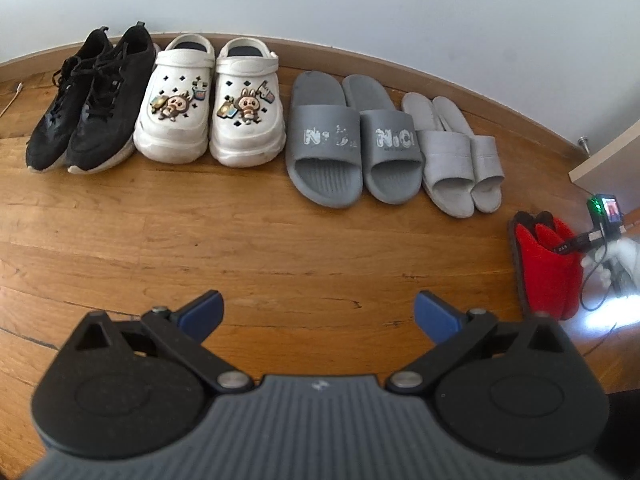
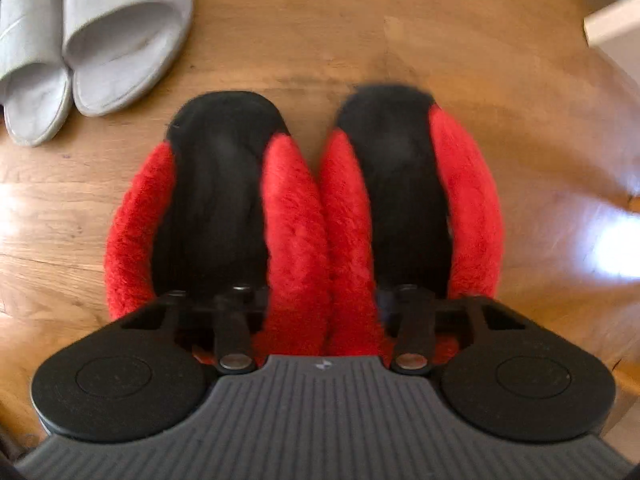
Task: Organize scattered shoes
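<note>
Four pairs of shoes stand in a row along the white wall point(image 1: 360, 0) on the brown wooden plank floor point(image 1: 200, 240), toes toward the camera: black lace-up mesh sneakers point(image 1: 86, 100) at the far left, white foam clogs with cartoon charms point(image 1: 208, 104) just beside them, dark grey rubber slides with white lettering point(image 1: 352, 140), and pale grey open-toe slippers point(image 1: 460, 152) touching the slides' right edge. Right of that row, and nearer than it, sits a fifth pair, fluffy red slippers with black insides point(image 2: 304, 208), side by side with their inner walls pressed together (the wrist view of them is somewhat blurred). The right gripper point(image 2: 320, 304) has one finger down inside each slipper's opening, so the two touching red walls lie between its fingers; the fingertips are hidden in the black lining, and I cannot tell whether the walls are actually pinched. In the left wrist view a white-gloved hand point(image 1: 616, 256) holds that tool beside the red pair. The left gripper point(image 1: 318, 316) hovers above bare floor, its blue-tipped fingers spread wide apart with nothing between them. A pale wooden furniture edge point(image 1: 608, 160) shows at the right.
</note>
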{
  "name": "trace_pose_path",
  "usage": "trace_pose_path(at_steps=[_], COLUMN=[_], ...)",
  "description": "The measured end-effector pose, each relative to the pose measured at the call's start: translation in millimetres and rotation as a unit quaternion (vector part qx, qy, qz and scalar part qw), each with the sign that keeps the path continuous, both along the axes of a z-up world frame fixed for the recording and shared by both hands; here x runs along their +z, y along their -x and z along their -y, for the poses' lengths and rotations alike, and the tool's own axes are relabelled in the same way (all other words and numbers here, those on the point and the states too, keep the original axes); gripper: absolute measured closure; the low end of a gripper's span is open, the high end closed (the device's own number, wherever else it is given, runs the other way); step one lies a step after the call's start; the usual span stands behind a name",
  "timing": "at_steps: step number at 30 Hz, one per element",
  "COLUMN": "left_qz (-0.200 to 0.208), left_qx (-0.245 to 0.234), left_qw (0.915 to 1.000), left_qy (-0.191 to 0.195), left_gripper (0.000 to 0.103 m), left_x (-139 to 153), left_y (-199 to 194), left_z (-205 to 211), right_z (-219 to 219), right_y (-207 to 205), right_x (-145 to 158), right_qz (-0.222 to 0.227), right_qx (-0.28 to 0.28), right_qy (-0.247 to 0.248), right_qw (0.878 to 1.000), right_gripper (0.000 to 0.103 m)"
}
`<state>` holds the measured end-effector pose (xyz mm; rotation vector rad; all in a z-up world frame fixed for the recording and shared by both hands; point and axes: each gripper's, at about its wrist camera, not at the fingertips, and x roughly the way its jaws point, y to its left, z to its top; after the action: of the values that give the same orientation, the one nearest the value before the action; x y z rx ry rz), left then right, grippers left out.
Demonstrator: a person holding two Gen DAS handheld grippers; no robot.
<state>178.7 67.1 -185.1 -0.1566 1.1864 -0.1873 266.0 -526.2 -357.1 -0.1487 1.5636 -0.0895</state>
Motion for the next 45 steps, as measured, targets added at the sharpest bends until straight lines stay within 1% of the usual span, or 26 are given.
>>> trace_pose_path(at_steps=[2,5,7,10,13,15,18,22,26,28,30,31,33,37,39,42,45], left_qz=[-0.003,-0.004,-0.005,-0.006,-0.01,-0.012,-0.007,-0.005,-0.014,-0.013,-0.008,-0.006,-0.002,0.011,0.027,0.056,0.097], left_qx=[0.005,0.006,0.004,-0.001,-0.003,-0.002,-0.003,-0.009,-0.004,-0.003,-0.001,0.0,0.003,0.002,-0.002,-0.01,-0.011], left_qw=[1.0,1.0,1.0,0.9999,0.9998,0.9997,0.9998,0.9996,0.9993,0.9992,0.9992,0.9993,0.9994,0.9997,0.9995,0.9982,0.9942], left_qy=[-0.002,-0.004,-0.005,-0.009,-0.016,-0.021,-0.021,-0.024,-0.033,-0.037,-0.04,-0.038,-0.035,-0.02,-0.018,-0.021,-0.044], left_gripper=[0.0,0.0,0.0,0.0,0.0,0.0,0.0,0.0,0.001,0.0,0.001,0.001,0.001,0.0,0.0,0.001,0.001], left_x=[-1.1,-1.3,-1.7,-2.5,-4.8,-6.2,-5.2,-6.2,-10.9,-10.8,-8.6,-7.1,-4.3,5.1,14.4,33.6,61.5], left_y=[-0.9,-1.4,-2.3,-3.7,-6.2,-9.0,-11.6,-11.6,-11.9,-12.5,-13.7,-14.1,-14.8,-12.6,-9.1,-2.0,6.8], left_z=[-0.4,1.3,4.1,9.4,13.4,15.5,17.2,19.3,16.7,16.6,16.6,16.7,17.1,24.5,29.9,37.4,42.6], right_z=[-4.7,-4.7,-2.0,-3.1,-5.9,-10.5,-17.0,-24.9,-22.7,-23.6,-24.7,-25.3,-26.3,-28.5,-29.6,-38.5,-57.3], right_y=[2.9,-10.8,-29.5,-66.2,-109.7,-136.7,-175.2,-209.8,-229.4,-222.8,-215.3,-211.5,-204.0,-189.0,-181.5,-158.0,-117.1], right_x=[9.7,23.4,31.0,35.9,38.0,35.9,28.0,15.4,7.2,18.3,30.4,36.5,48.6,72.8,84.9,129.9,190.5], right_qz=[0.033,0.058,0.075,0.093,0.1,0.107,0.115,0.116,0.115,0.123,0.131,0.135,0.144,0.161,0.169,0.187,0.206], right_qx=[0.002,-0.009,-0.018,-0.011,-0.007,-0.004,-0.014,-0.022,-0.046,-0.048,-0.049,-0.05,-0.051,-0.053,-0.054,-0.029,-0.012], right_qy=[0.013,0.01,0.011,0.021,0.022,0.024,0.024,0.038,0.043,0.038,0.032,0.029,0.023,0.011,0.005,-0.016,-0.051], right_qw=[0.999,0.998,0.997,0.995,0.995,0.994,0.993,0.992,0.991,0.991,0.99,0.989,0.988,0.986,0.984,0.982,0.977], right_gripper=[0.074,0.074,0.074,0.074,0.074,0.074,0.074,0.074,0.073,0.071,0.065,0.061,0.059,0.048,0.047,0.046,0.045])
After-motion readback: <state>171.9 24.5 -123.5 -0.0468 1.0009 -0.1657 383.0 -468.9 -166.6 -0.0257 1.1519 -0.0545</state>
